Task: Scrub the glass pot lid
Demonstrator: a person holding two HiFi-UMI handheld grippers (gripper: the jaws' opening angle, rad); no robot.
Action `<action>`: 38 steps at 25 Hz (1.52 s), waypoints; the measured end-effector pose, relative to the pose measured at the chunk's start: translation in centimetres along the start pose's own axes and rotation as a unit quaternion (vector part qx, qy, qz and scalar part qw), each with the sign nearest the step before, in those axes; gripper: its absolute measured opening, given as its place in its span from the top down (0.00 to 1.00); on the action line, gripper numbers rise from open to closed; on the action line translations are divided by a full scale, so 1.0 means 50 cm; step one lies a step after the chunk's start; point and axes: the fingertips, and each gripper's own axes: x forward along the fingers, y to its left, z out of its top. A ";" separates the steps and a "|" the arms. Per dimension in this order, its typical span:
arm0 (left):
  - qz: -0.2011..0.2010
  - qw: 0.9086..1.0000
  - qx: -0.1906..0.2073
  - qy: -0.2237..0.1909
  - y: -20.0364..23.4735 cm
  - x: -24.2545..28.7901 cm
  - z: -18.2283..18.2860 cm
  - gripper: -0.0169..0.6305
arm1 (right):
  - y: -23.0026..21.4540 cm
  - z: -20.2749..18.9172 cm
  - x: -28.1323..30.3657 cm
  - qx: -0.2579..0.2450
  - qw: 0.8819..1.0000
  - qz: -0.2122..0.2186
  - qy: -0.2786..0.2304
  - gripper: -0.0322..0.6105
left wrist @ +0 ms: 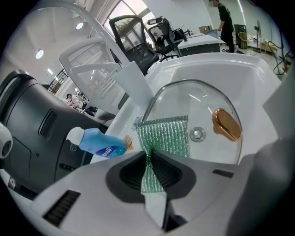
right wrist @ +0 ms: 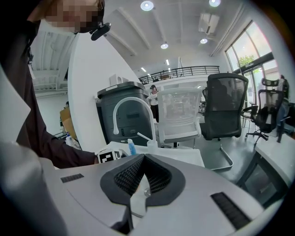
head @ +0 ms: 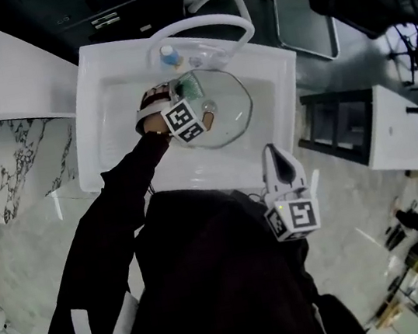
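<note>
The glass pot lid (head: 224, 113) lies in the white sink (head: 106, 115). In the left gripper view the lid (left wrist: 203, 106) shows its metal rim and a copper-coloured knob (left wrist: 227, 123). My left gripper (left wrist: 150, 154) is shut on a green mesh scrub cloth (left wrist: 166, 136), and the cloth's free end rests on the lid's near side. From the head view the left gripper (head: 186, 95) is over the lid's left part, with the cloth (head: 191, 86) at its tip. My right gripper (head: 272, 154) is held outside the sink, near the person's body; its jaws (right wrist: 144, 160) are shut and empty.
A blue detergent bottle (left wrist: 99, 144) lies on the sink's back ledge beside the curved white faucet (head: 202, 26). The sink drain (left wrist: 197, 134) shows through the lid. Behind the sink are a dark bin (right wrist: 129, 110) and office chairs (right wrist: 226, 106). A marble counter (head: 12, 162) lies left.
</note>
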 end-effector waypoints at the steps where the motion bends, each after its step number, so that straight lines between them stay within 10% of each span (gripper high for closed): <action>1: -0.002 1.000 -0.002 0.002 -0.006 -0.002 -0.007 0.91 | 0.004 0.000 0.003 -0.003 1.000 0.005 0.001 0.95; 38: -0.015 0.999 0.001 0.038 -0.142 -0.032 -0.086 0.91 | 0.023 -0.043 -0.006 -0.029 0.997 0.057 0.032 0.95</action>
